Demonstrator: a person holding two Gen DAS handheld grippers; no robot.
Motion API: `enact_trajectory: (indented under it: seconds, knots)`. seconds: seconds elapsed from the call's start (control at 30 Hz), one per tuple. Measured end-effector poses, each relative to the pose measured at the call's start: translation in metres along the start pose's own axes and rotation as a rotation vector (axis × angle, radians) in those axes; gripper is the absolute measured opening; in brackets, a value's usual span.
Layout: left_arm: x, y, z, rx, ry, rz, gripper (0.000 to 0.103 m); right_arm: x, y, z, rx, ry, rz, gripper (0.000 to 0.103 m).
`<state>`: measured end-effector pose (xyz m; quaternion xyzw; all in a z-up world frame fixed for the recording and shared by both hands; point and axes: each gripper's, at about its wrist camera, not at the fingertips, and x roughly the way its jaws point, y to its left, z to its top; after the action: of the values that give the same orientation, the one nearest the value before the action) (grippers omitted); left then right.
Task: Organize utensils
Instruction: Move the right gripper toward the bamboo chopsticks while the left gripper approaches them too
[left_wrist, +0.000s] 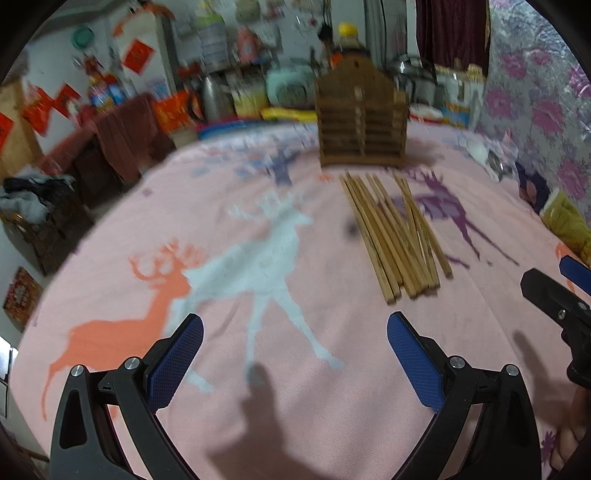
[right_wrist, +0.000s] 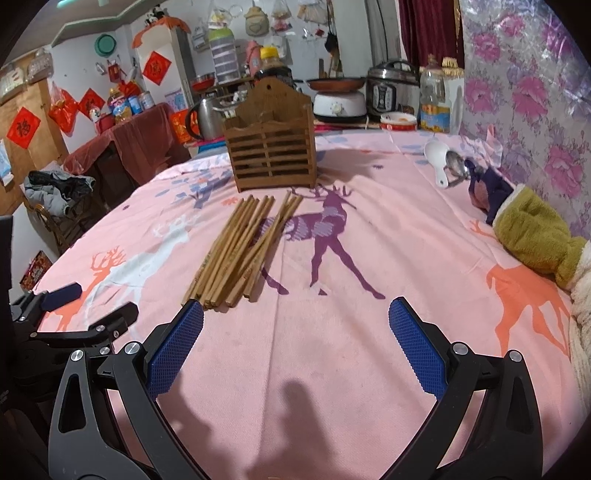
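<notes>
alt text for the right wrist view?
Open right gripper hovers over a pink deer-print cloth, its left finger near a loose bundle of wooden chopsticks. Behind them stands a slatted wooden holder; spoons lie far right.

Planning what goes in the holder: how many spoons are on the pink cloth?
2: a white ceramic spoon and a shiny metal spoon, touching, at the far right near the floral wall. Others may be hidden.
</notes>
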<state>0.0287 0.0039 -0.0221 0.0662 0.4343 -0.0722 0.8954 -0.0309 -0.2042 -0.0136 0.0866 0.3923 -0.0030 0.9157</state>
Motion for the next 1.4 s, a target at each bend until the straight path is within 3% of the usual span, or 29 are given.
enact_trajectory:
  seconds: [0.2, 0.33, 0.5, 0.8, 1.0, 1.23, 1.4]
  knots:
    - [0.029, 0.025, 0.005, -0.111, 0.169, -0.134, 0.097, 0.014, -0.013, 0.004, 0.063, 0.097, 0.001, 0.097]
    - [0.043, 0.023, 0.01, -0.034, 0.21, -0.016, 0.099, 0.038, -0.022, 0.01, 0.081, 0.217, 0.03, 0.097]
    - [0.046, 0.028, 0.016, 0.018, 0.192, -0.06, 0.099, 0.068, -0.028, 0.015, -0.019, 0.334, -0.12, 0.098]
    - [0.055, 0.025, 0.033, 0.037, 0.231, -0.067, 0.098, 0.07, -0.032, 0.015, -0.038, 0.326, -0.104, 0.098]
    - [0.049, -0.003, 0.06, 0.066, 0.195, -0.197, 0.098, 0.069, -0.031, 0.014, -0.035, 0.323, -0.099, 0.098]
    - [0.084, -0.022, 0.08, 0.032, 0.25, -0.251, 0.098, 0.068, -0.033, 0.016, -0.026, 0.32, -0.087, 0.098]
    - [0.102, -0.016, 0.089, 0.004, 0.243, -0.232, 0.098, 0.068, -0.033, 0.014, -0.027, 0.319, -0.089, 0.098]
